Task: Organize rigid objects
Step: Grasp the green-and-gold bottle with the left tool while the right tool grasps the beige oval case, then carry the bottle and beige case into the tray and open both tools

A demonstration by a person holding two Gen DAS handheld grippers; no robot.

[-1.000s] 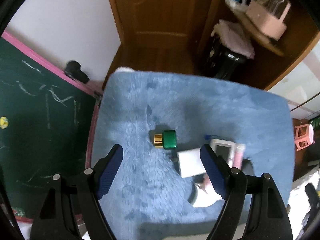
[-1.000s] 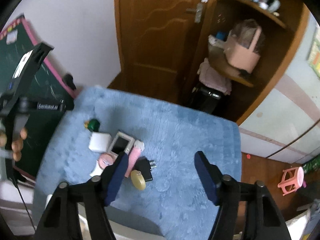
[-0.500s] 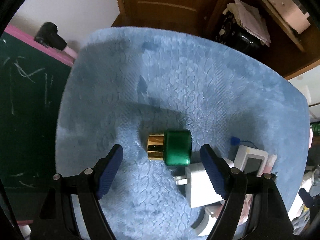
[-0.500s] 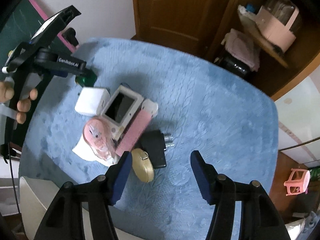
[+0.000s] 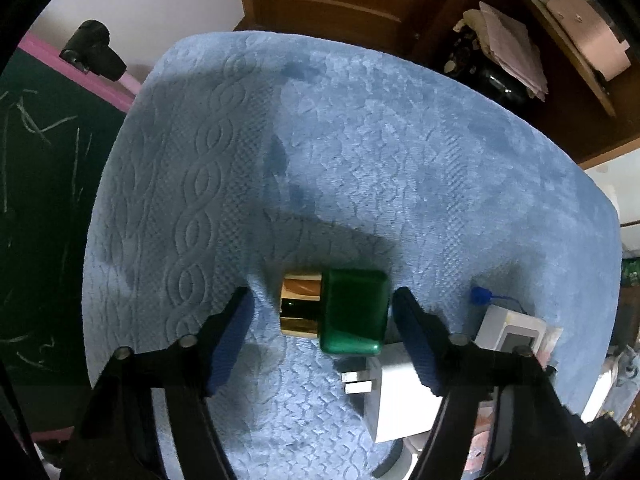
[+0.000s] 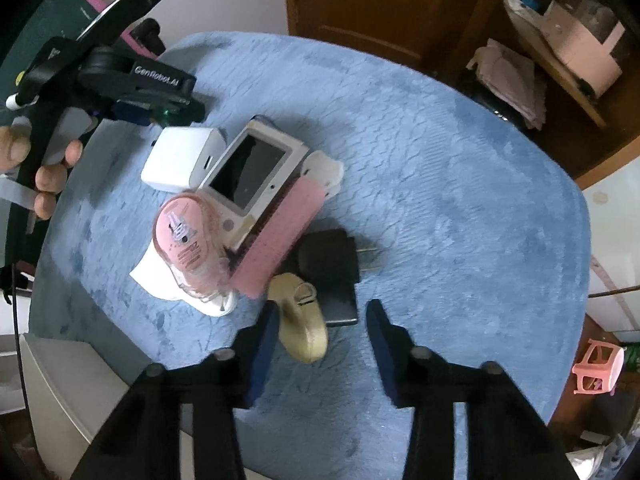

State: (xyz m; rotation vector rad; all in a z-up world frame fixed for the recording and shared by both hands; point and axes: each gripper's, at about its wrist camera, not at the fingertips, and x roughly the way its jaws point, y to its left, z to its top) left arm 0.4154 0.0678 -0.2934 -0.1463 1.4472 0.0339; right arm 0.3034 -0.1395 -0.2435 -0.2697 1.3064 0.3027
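Both pairs of jaws are standing open and have just been closing in, with nothing pinched yet. I am holding my left gripper (image 5: 322,328) straight over the little green bottle (image 5: 354,312) with the gold cap (image 5: 301,306), which is lying on its side on the blue fuzzy cloth (image 5: 360,140). The bottle is sitting between my two blue pads; the pad by its flat end is just beside it, and the one by the cap is standing a bit apart. I am thinking the bottle could go wrong in two ways: it is smooth and shiny, so it may be slipping out when I squeeze, and the cap may be popping loose if I am pressing only on that end. The white plug block (image 5: 394,400) is lying just beside the bottle (its metal prongs are poking toward it), so one pad may be bumping it. My right gripper (image 6: 318,342) is reaching around the tan oval thing (image 6: 300,328), which is leaning against the black charger (image 6: 332,268). One pad is almost touching the oval and the other is standing well clear. I am worrying that I may be grabbing the charger's edge too, or nudging the pile next to it, where the pink brush (image 6: 280,236), the white screen gadget (image 6: 252,172) and the pink round case (image 6: 188,240) are all lying on each other. One bump and they may be sliding apart across the cloth.
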